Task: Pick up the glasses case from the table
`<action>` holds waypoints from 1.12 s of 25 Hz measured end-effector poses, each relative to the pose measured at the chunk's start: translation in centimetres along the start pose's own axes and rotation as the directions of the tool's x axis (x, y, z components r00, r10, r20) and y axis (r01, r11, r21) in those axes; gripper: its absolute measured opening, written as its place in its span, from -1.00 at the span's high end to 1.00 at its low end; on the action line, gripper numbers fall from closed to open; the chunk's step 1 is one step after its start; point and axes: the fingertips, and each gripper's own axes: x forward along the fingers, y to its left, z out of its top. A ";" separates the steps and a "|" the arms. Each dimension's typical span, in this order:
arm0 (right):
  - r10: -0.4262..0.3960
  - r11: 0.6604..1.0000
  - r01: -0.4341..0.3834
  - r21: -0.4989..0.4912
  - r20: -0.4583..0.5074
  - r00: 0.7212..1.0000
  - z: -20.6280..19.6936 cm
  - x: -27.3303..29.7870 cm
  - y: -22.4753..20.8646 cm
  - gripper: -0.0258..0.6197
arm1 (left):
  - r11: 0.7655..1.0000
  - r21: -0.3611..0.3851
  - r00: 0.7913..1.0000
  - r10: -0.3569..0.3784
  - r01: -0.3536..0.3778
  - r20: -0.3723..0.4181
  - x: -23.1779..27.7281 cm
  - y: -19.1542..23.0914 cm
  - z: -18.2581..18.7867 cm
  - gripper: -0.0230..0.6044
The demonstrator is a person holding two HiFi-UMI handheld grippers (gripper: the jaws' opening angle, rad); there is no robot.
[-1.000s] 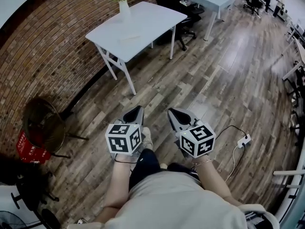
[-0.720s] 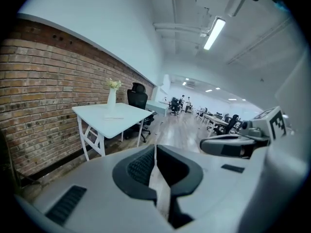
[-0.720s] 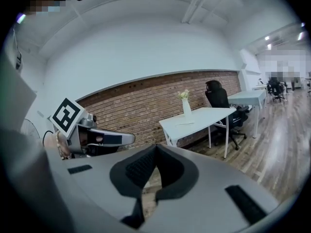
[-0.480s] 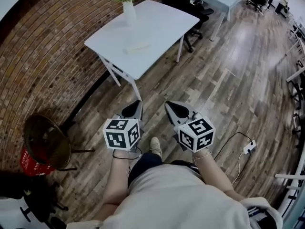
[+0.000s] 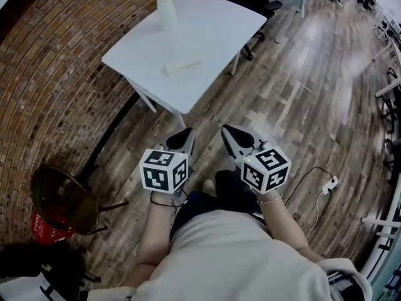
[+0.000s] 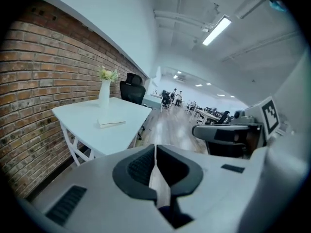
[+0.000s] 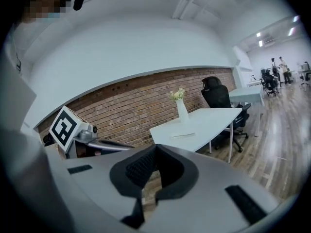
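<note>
Overhead, the head view shows the left gripper (image 5: pixel 186 133) and the right gripper (image 5: pixel 227 130) held side by side in front of the person, both pointing toward a white table (image 5: pixel 219 27). Each has its jaws pressed together with nothing between them. The glasses case (image 5: pixel 182 66) lies flat on the table, near the edge closest to the person, well apart from both grippers. A white vase (image 5: pixel 166 11) of flowers stands at the far side of the table by the brick wall (image 5: pixel 56 74). A power strip (image 5: pixel 327 184) with its cable lies on the wood floor (image 5: pixel 301 105) to the right.

Next, the left gripper view shows its jaws (image 6: pixel 155 148) meeting in a thin line, empty. Beyond them the glasses case (image 6: pixel 112 123) rests on the tabletop, with the vase behind it and a black office chair (image 6: pixel 132 87) past the table. The right gripper shows at the right edge.

Lastly, the right gripper view shows its jaws (image 7: pixel 153 148) also closed on nothing. The glasses case (image 7: pixel 183 135) lies on the table ahead, in front of the vase.
</note>
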 end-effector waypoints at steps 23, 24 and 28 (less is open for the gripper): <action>0.160 0.987 -0.158 0.033 -0.078 0.984 8.2 20.0 -14.3 0.92 | 0.988 -0.071 0.990 0.139 -0.139 -0.011 15.2 13.6 12.1 0.88; 0.176 0.984 -0.174 0.033 -0.080 0.981 8.9 20.9 -15.0 0.92 | 0.986 -0.069 0.988 0.154 -0.155 -0.014 16.1 14.2 12.9 0.88; 0.226 0.974 -0.225 0.021 -0.090 0.970 10.8 24.4 -17.9 0.92 | 0.985 -0.060 0.986 0.163 -0.165 -0.036 19.6 15.6 15.3 0.88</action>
